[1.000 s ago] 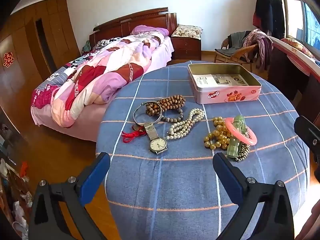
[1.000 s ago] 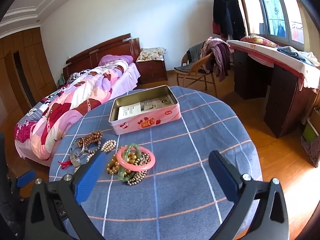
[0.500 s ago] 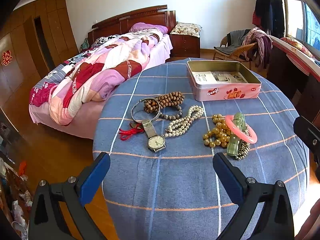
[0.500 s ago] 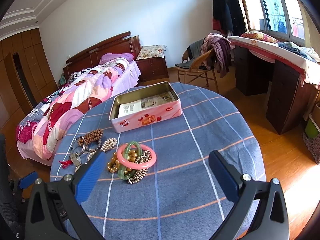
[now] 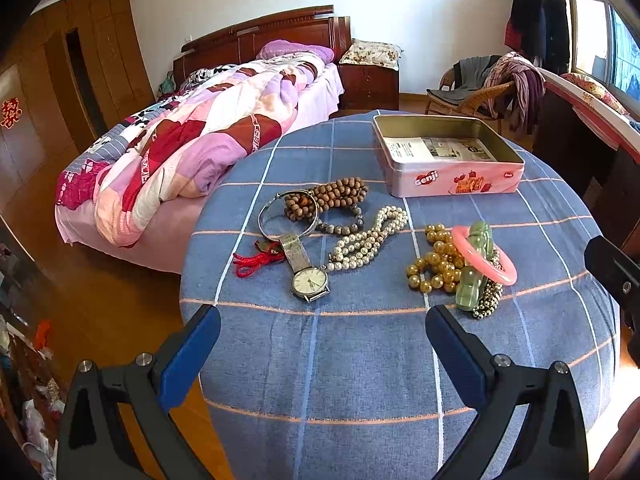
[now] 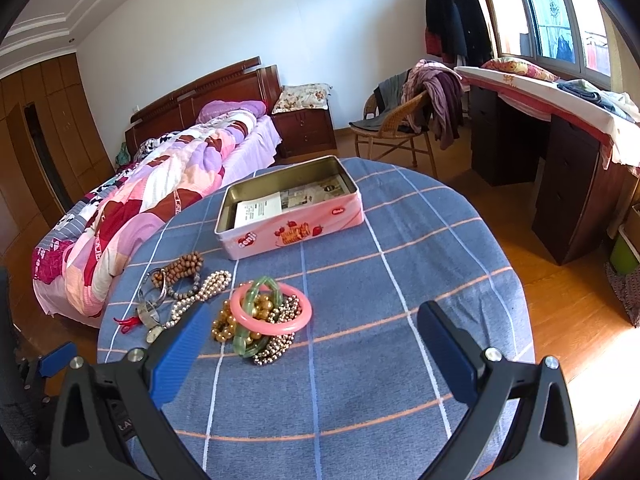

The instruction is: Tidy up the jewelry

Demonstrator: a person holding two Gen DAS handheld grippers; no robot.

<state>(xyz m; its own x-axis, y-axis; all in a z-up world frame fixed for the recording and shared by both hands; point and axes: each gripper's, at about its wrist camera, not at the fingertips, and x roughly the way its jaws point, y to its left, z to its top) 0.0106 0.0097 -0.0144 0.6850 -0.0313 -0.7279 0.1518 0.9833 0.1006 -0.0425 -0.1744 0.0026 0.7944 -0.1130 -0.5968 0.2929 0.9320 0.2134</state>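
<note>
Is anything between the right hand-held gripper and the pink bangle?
Nothing visible. The right hand-held gripper hangs open, with only bare blue checked tablecloth before the pink plastic bangle, which rests atop green and gold beads.

I see the jewelry lying in two loose clusters on the blue checked desk (image 5: 360, 360). On one side, a silver bangle (image 5: 287, 216) overlaps brown wooden beads (image 5: 332, 196), with a grey bead bracelet (image 5: 342, 226), a pearl strand (image 5: 366, 242), a red cord (image 5: 256, 260) and a face-up silver wristwatch (image 5: 309, 280). In the other cluster, a pink bangle (image 5: 484, 254) rests atop gold beads (image 5: 436, 264), a green jade bracelet (image 5: 474, 268) and small metallic beads (image 5: 488, 300). Beyond them stands an open pink tin (image 5: 448, 156), papers lying flat inside.
</note>
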